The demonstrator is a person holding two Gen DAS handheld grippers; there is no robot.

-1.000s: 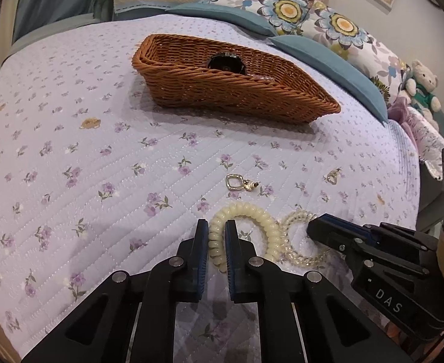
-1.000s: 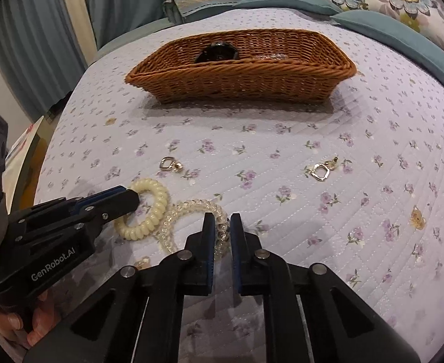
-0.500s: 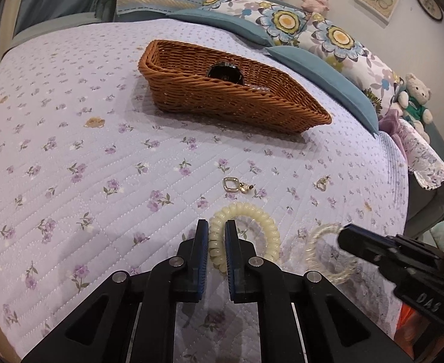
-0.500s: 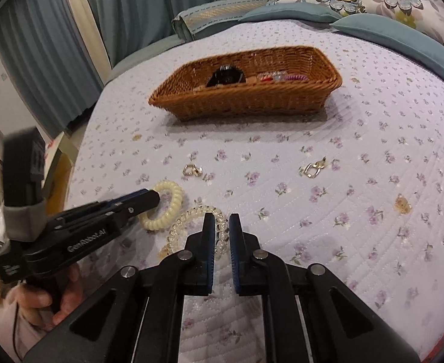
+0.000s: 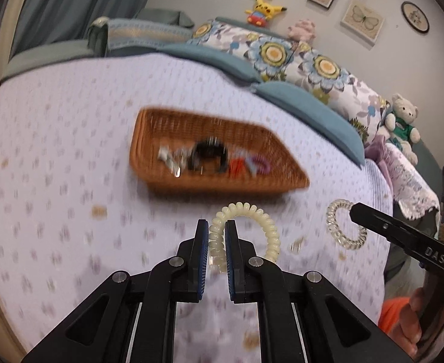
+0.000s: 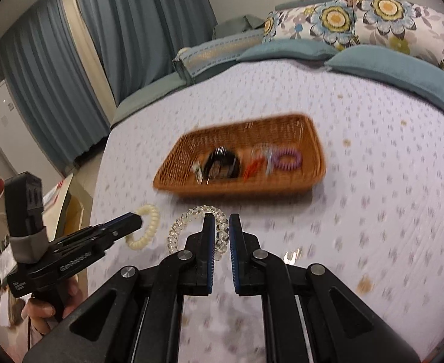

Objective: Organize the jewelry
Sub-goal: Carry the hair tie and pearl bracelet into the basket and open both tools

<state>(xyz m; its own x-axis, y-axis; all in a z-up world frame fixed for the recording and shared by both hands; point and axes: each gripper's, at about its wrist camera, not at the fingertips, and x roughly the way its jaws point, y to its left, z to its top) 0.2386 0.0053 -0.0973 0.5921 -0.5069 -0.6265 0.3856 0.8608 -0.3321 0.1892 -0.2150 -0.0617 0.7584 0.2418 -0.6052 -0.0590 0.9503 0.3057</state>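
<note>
My left gripper [image 5: 216,227] is shut on a cream spiral hair tie [image 5: 261,220], held in the air above the bed. My right gripper [image 6: 222,220] is shut on a clear spiral hair tie [image 6: 188,214], also lifted. Each gripper shows in the other's view: the right gripper [image 5: 354,208] with the clear hair tie [image 5: 338,227], the left gripper [image 6: 137,220] with the cream hair tie [image 6: 149,217]. A brown wicker basket [image 5: 149,127] [image 6: 312,133] lies ahead on the bed, holding a black ring, a purple spiral tie [image 6: 288,158] and small red and silver pieces.
The quilt [image 5: 55,151] is lilac with small flowers; a small metal piece [image 5: 296,246] [image 6: 291,255] lies blurred on it. Teal and floral pillows [image 5: 321,69] line the far side. Curtains [image 6: 131,30] hang at the left. A hand [image 6: 40,311] grips the left tool.
Both grippers have risen off the quilt, each lifting its hair tie. The basket's inside has come into view from above, and the picture has blurred with the motion.
</note>
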